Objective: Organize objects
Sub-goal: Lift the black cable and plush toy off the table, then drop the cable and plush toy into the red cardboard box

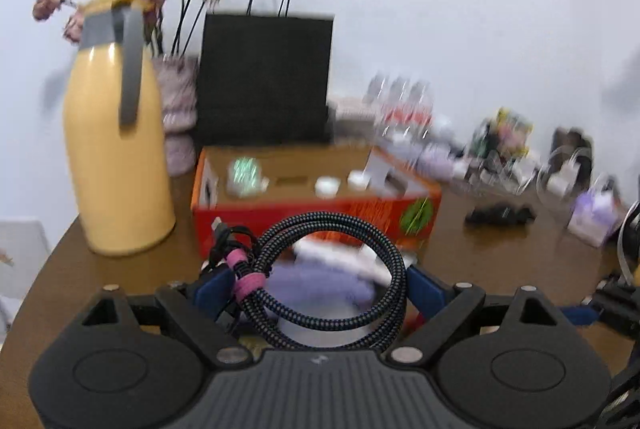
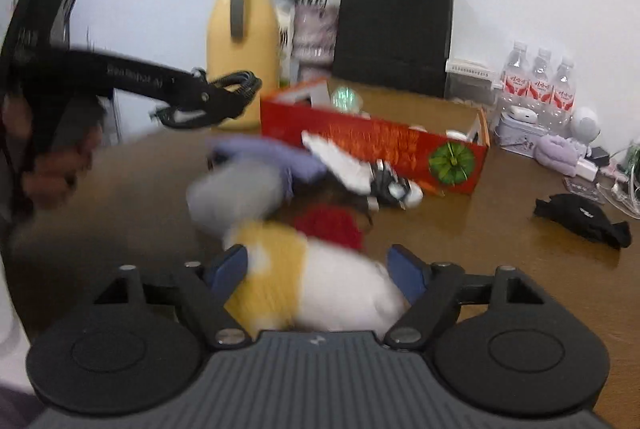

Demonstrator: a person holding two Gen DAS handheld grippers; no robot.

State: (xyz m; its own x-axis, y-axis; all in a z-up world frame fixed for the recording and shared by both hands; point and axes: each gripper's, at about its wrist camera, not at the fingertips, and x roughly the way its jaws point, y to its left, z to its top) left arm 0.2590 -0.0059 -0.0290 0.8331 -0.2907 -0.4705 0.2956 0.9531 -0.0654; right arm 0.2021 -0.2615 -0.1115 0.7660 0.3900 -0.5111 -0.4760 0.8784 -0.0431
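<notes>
My left gripper is shut on a coiled black braided cable bound with pink ties, held above the brown table just in front of the open red cardboard box. It also shows in the right wrist view, raised near the box's left end. My right gripper is closed around a yellow and white soft item, low over the table. A loose pile lies before the box: a purple cloth, a grey bundle, a red knit item and a white packet.
A yellow thermos jug, a vase of dried flowers and a black paper bag stand behind the box. Water bottles, a tin, a purple towel and a black cloth are at the right.
</notes>
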